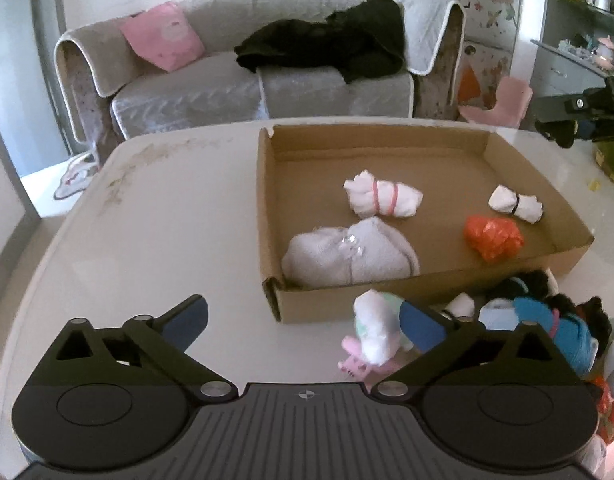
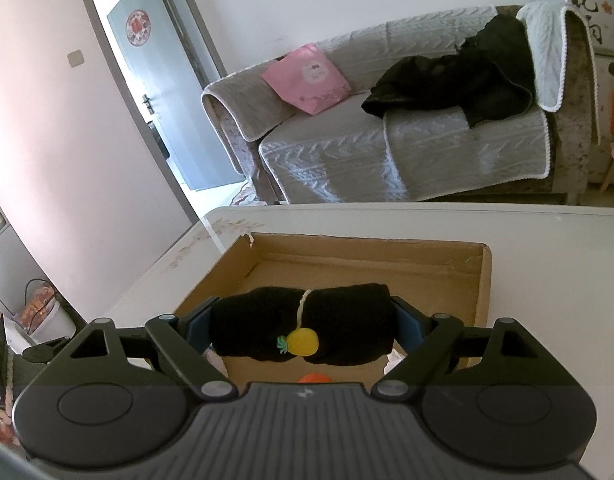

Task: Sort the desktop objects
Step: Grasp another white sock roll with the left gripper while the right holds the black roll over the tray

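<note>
Presently, the black rolled cloth bundle tied with a cream cord and a yellow pineapple charm (image 2: 303, 326) lies crosswise between the blue pads of the right claw (image 2: 305, 326), its long axis running left to right, level. Both pads press on its ends. It hangs above the near part of the shallow brown cardboard box (image 2: 481, 280), which stands on the pale glossy surface (image 2: 547, 232).

In the left wrist view the box holds four items, well apart: a pale lilac fleecy bundle (image 1: 349, 250) in the near left corner, a white roll bound with pink bands (image 1: 381, 198) mid-box, a small white roll with a black band (image 1: 515, 203) far right, and a crumpled orange plastic bag (image 1: 493, 237) near right.

Outside the near wall lies a heap of unsorted items: a white and pink soft bundle (image 1: 373, 330), with blue and black rolls (image 1: 567, 320) crowded to its right.

The left claw (image 1: 303, 320) stands wide apart, gripping nothing, pointed downward over the surface; its right pad sits just beside the white and pink bundle. Whether they touch cannot be told.

A grey covered sofa (image 1: 267, 80) stands beyond the surface.
</note>
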